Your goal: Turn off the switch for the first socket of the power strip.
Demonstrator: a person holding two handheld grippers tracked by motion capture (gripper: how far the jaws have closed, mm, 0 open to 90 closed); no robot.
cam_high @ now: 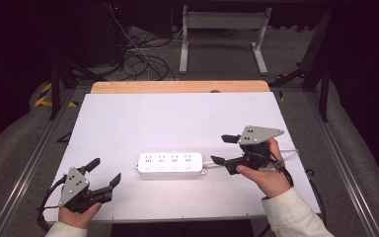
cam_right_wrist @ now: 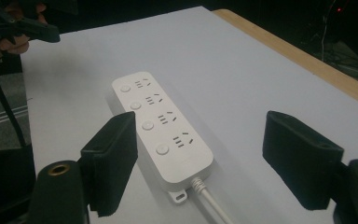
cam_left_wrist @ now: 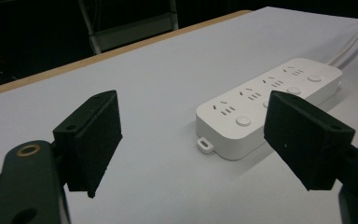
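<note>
High view puts the strip [cam_high: 170, 165] near the middle of the white surface [cam_high: 177, 118], toward the person's side, flat and socket-face up. Its long axis runs left to right across the surface, and its cord [cam_high: 216, 165] leaves the right end toward the right gripper [cam_high: 223, 149]. Four socket groups sit in a row along it, each with a round button beside it.

That cord end is what matters for the coming move. The right gripper sits just off that end, close to the strip, its jaws pointing left along the strip's length. The jaws stand wide apart with nothing between them; the cord passes close by the lower jaw in the high view, but I cannot tell that it touches. In the right gripper view the strip [cam_right_wrist: 163, 130] runs away from the jaws, cord end nearest.

The left gripper [cam_high: 103, 171] rests near the front left corner, farther from the strip, jaws likewise spread wide and empty, aimed at the strip's left end. Its own view shows the strip [cam_left_wrist: 268, 105] ahead and to the right, apart from both jaws.

By my reading the right hand is the nearer one, and a grasp across the strip's short width would need the jaws turned crosswise to its length.
</note>
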